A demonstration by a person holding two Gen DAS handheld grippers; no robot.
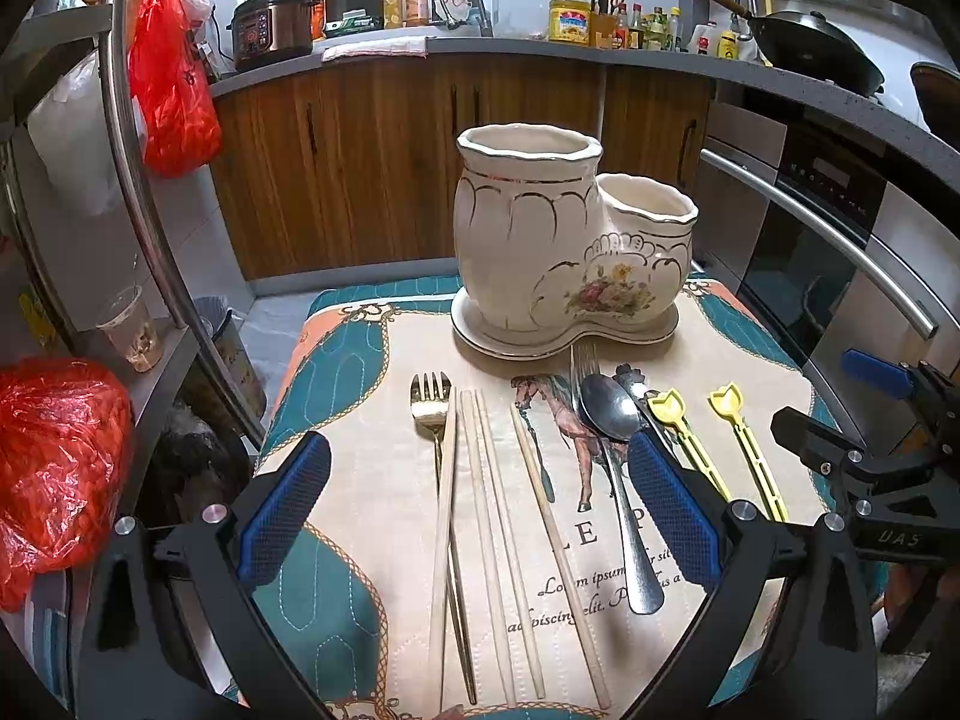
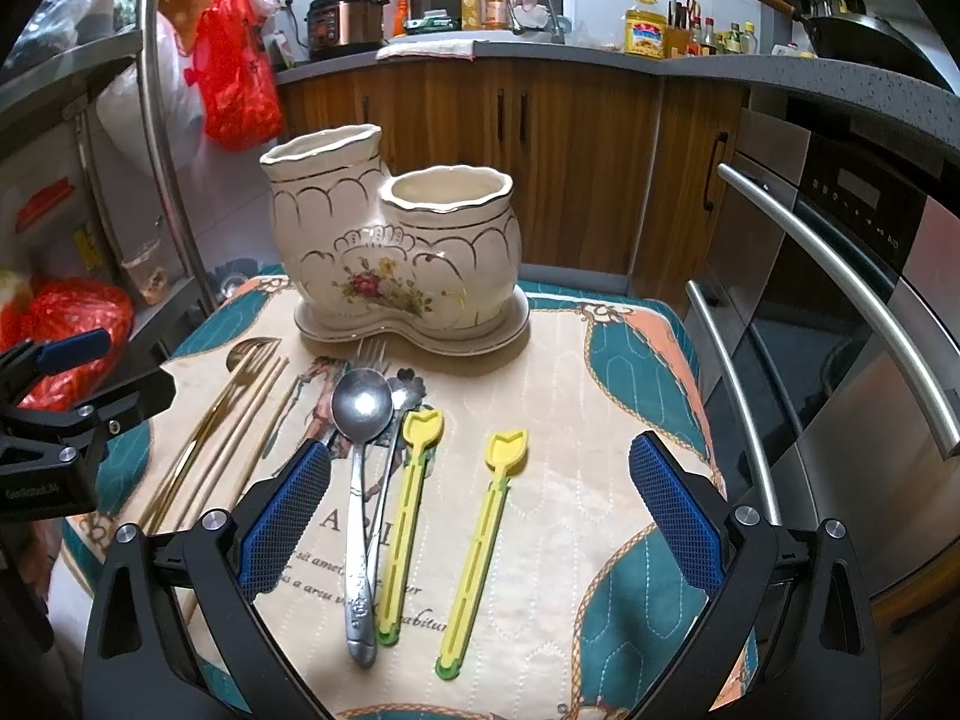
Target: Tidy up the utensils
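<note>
1. Quilted mat (image 1: 360, 480) (image 2: 600, 420) in teal, peach and cream, spread under everything, printed with a horse and script lettering.
2. Ceramic holder (image 1: 540, 240) (image 2: 384, 240), cream with gold trim and a flower decal, standing upright on its own saucer base at the far end of the mat; two compartments, one tall and one short, joined side by side, nothing seen standing in either.
3. Left gripper (image 1: 480, 510), hovering above the near side of the mat, in front of the holder; blue pads (image 1: 282, 504) spread wide apart, gripping nothing, with chopsticks and fork lying in the gap below.
4. Right gripper (image 2: 480, 510), also on the near side of the holder, pads (image 2: 675, 504) wide apart and empty, above the yellow picks.
5. Wooden chopsticks (image 1: 492, 510) (image 2: 240, 438), four lying flat, roughly parallel, in front of the holder's tall compartment.
6. Gold fork (image 1: 431, 402) (image 2: 252, 360), just beside the chopsticks, tines toward the holder, one chopstick crossing its handle.
7. Steel spoon (image 1: 609, 408) (image 2: 360, 402), bowl up, in front of the holder, lying over a silver fork (image 1: 583, 360) (image 2: 372, 351) whose tines nearly reach the saucer.
8. Two yellow picks (image 1: 744, 444) (image 2: 480, 540) with tulip-shaped heads, flat, near the spoon on the short-compartment side.
</note>
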